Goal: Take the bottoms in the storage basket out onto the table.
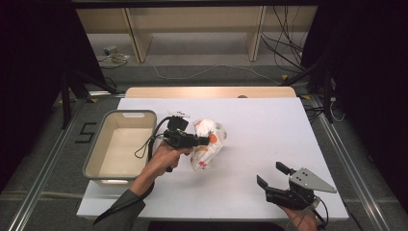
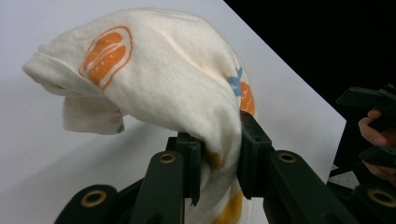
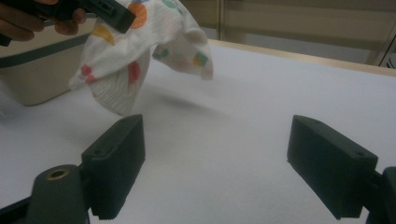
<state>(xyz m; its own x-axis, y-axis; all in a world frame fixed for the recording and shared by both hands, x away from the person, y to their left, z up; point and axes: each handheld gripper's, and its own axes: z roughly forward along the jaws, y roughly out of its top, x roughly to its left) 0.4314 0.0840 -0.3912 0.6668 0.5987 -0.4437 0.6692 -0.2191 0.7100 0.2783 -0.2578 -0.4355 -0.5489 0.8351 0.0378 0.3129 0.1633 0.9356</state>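
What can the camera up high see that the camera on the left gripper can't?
The high view alone takes in the beige bin left of the cloth, the whole white table and the person's forearm. The left gripper view alone gives a close look at the left gripper with its jaws pinched on the fabric and the orange print. Both show the patterned cloth held above the table, and the right gripper.

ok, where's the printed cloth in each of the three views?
High view: the printed cloth hangs centre-left, clamped in the left gripper, just right of the beige bin.
Left gripper view: it fills the centre and upper left, pinched between the two black jaws.
Right gripper view: top left, lifted off the table.
Shared landmark: the white tabletop.
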